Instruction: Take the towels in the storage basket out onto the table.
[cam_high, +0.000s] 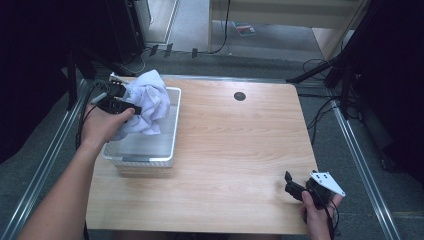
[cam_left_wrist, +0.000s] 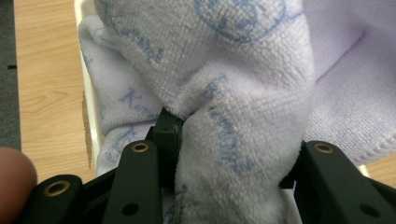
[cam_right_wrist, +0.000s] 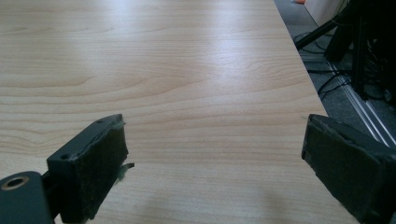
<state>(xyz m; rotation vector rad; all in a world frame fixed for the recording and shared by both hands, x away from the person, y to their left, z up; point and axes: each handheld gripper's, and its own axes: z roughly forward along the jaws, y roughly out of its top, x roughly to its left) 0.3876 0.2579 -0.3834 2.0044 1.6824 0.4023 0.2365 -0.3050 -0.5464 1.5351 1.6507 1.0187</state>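
The left gripper (cam_high: 131, 106) is clamped on a bunched white towel (cam_high: 148, 102), holding it above the far end of a clear plastic bin (cam_high: 145, 150) at the table's (cam_high: 235, 150) left edge. The right gripper (cam_high: 289, 181) rests near the front right corner, jaws wide apart and empty.

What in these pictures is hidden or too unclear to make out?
- Left tongs, high view: tips buried in the white towel.
- Printed blue lettering on the towel, left gripper view: creased and partly folded away, unreadable.
- Far end of the clear bin, high view: covered by the towel.
- Right tongs, right gripper view: cut off by the bottom edge.
- Dark round spot on the table: too small to identify.
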